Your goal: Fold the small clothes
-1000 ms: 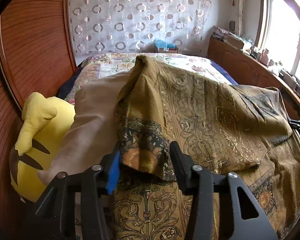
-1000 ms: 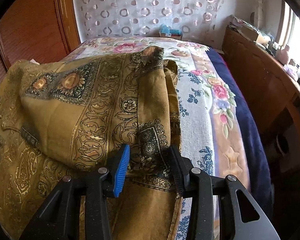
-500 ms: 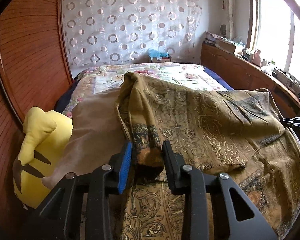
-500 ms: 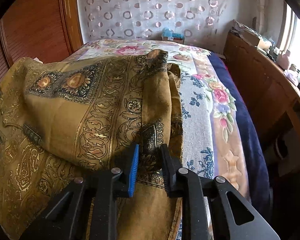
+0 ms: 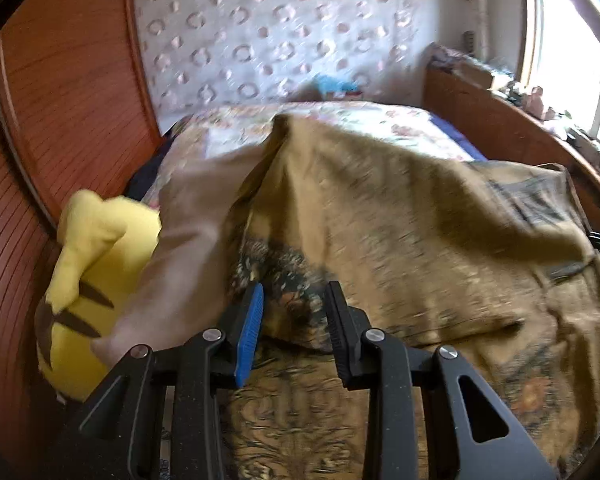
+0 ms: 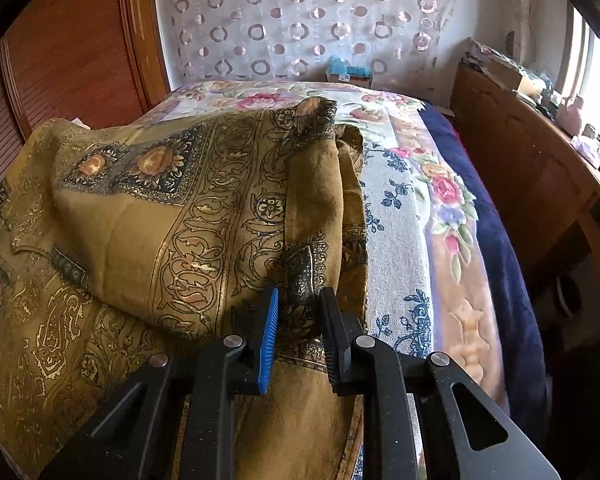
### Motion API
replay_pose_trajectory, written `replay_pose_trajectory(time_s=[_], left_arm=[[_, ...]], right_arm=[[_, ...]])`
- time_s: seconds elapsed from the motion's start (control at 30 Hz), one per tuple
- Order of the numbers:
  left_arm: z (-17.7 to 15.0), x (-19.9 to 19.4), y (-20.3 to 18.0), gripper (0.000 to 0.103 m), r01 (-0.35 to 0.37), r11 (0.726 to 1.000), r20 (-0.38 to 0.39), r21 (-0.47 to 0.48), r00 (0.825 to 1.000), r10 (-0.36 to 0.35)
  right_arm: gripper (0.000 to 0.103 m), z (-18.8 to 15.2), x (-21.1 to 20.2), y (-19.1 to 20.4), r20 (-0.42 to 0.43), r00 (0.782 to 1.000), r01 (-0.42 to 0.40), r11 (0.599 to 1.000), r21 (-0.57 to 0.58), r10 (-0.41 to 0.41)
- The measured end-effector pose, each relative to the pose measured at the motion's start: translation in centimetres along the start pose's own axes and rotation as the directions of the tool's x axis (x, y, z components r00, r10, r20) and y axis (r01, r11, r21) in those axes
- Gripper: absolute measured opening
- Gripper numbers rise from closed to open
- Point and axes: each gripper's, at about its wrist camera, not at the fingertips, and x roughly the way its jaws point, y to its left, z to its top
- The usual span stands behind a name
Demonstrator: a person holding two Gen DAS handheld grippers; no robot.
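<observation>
On a flowered bedspread (image 6: 404, 216), a mustard patterned cloth (image 6: 148, 224) lies half folded, its upper layer lifted at two corners. The left gripper (image 5: 294, 312) pinches one bunched corner between its pads (that view is blurred); the right gripper (image 6: 298, 312) clamps another at the cloth's right edge. A yellow plush toy (image 5: 96, 248) sits beside the wooden headboard (image 5: 52, 92). No containers are discernible.

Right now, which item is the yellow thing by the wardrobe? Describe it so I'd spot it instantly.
Start at the bed and follow its left edge to the wooden wardrobe. Wedged there, beside the brown cloth, lies a plush toy: the only bright yellow thing, with dark stripes.
</observation>
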Motion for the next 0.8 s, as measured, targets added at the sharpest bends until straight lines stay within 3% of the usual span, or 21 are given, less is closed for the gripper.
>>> replay_pose_trajectory(time_s=[0.17, 0.27, 0.4, 0.43, 0.47, 0.57, 0.8], left_arm=[[-0.4, -0.7, 0.4, 0.038, -0.013, 1.000, 0.028, -0.018, 1.000, 0.014], [-0.6, -0.8, 0.5, 0.042, -0.040, 0.999, 0.025, -0.012, 0.999, 0.040], [-1.0, -0.5, 0.4, 0.042, -0.018, 1.000, 0.014, -0.007, 1.000, 0.018], [-1.1, -0.6, 0.2, 0.040, -0.005, 1.000, 0.020, 0.001, 1.000, 0.005], [-1.1, -0.7, -0.1, 0.031, 0.004, 1.000, 0.021, 0.009, 1.000, -0.005], [-0.8, -0.7, -1.2, 0.027, 0.031, 0.998, 0.016, 0.045, 0.999, -0.032], [-0.3, -0.2, -1.0, 0.027, -0.050, 0.998, -0.012, 0.042, 0.999, 0.050]], right_arm=[[0.012, -0.1, -0.3, 0.4, 0.000, 1.000, 0.017, 1.000, -0.023, -0.017], [0.011, -0.3, -0.4, 0.4, 0.000, 1.000, 0.015, 1.000, -0.025, -0.015], [0.011, -0.3, -0.5, 0.2, 0.002, 1.000, 0.011, 1.000, -0.023, -0.011], [0.010, -0.3, -0.5, 0.2, 0.003, 1.000, 0.010, 1.000, -0.024, -0.010], [0.007, -0.2, -0.5, 0.3, 0.004, 1.000, 0.008, 1.000, -0.028, -0.008], [0.004, -0.1, -1.1, 0.7, 0.021, 1.000, -0.017, 0.999, -0.049, 0.018], [0.004, 0.9, -2.2, 1.9, 0.054, 0.996, -0.065, 0.995, -0.082, 0.069]])
